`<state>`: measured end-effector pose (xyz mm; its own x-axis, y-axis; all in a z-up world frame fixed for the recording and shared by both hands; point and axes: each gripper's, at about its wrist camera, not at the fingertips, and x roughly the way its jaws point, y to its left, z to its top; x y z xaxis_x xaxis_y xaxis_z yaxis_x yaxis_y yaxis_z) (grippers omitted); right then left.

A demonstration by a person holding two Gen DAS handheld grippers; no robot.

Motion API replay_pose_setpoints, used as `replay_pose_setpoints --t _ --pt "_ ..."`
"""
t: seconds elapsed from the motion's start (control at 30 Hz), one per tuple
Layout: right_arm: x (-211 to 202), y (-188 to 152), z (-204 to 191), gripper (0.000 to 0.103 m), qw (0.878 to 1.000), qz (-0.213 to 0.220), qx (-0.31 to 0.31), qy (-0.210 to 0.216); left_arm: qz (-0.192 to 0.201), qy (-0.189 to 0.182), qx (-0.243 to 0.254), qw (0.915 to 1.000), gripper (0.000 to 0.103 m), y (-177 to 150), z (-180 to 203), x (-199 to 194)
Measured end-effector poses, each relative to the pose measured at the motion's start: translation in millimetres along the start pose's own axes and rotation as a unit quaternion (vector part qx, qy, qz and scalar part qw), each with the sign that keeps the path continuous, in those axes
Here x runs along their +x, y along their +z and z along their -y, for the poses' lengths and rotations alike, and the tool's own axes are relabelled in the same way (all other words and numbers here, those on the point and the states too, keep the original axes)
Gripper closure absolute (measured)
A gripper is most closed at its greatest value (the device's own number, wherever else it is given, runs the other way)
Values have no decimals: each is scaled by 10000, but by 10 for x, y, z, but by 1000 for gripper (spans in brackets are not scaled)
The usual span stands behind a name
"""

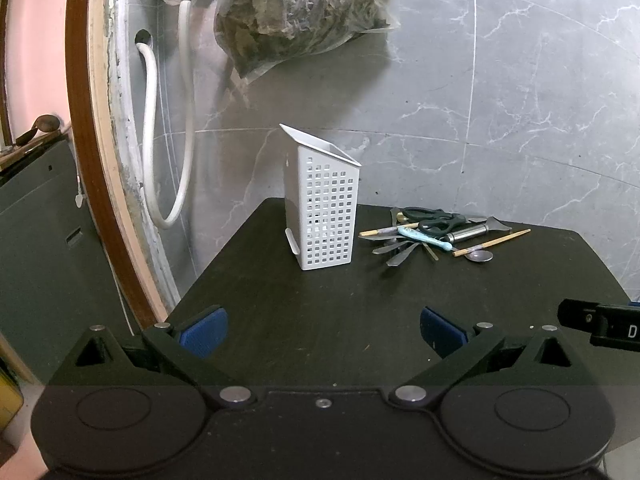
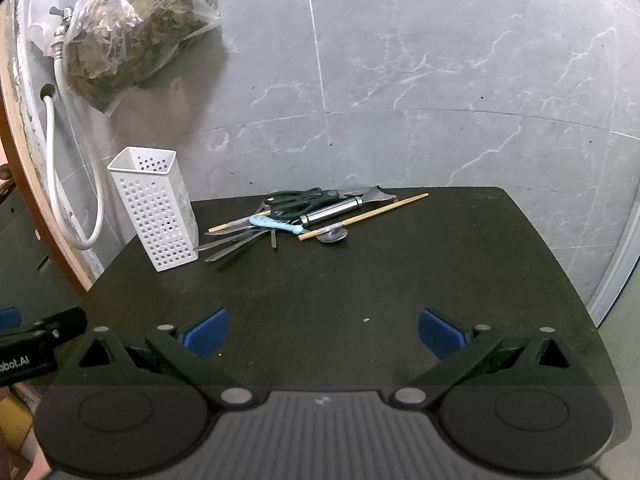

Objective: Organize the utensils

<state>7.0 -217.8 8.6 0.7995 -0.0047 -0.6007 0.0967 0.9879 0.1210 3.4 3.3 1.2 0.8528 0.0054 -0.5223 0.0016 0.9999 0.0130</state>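
A white perforated utensil holder [image 1: 326,216] [image 2: 156,210] stands upright near the back left of the dark table [image 1: 320,312] [image 2: 360,280]; it looks empty from above. Beside it to the right lies a pile of utensils [image 1: 436,234] [image 2: 304,216]: dark-handled scissors [image 2: 298,200], a steel peeler [image 2: 344,206], wooden chopsticks [image 2: 372,212], a light blue handled tool [image 2: 274,224], a spoon [image 2: 334,236] and several flat metal pieces. My left gripper [image 1: 324,330] hovers open over the table's front, well short of the holder. My right gripper [image 2: 324,330] is open too, empty, short of the pile.
A grey marbled tile wall [image 2: 440,80] backs the table. A plastic bag of dried leaves [image 1: 300,12] hangs above the holder, by a tap with white hoses [image 1: 184,120]. A brown door frame [image 1: 86,160] stands left. The right gripper's body [image 1: 600,322] shows at the left view's edge.
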Motion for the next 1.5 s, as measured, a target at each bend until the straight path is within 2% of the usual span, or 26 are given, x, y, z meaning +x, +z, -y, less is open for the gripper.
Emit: replay_pose_setpoints --t 1.5 --pt "39 15 6 0 9999 -35 -83 93 -9 14 26 10000 1 23 31 -2"
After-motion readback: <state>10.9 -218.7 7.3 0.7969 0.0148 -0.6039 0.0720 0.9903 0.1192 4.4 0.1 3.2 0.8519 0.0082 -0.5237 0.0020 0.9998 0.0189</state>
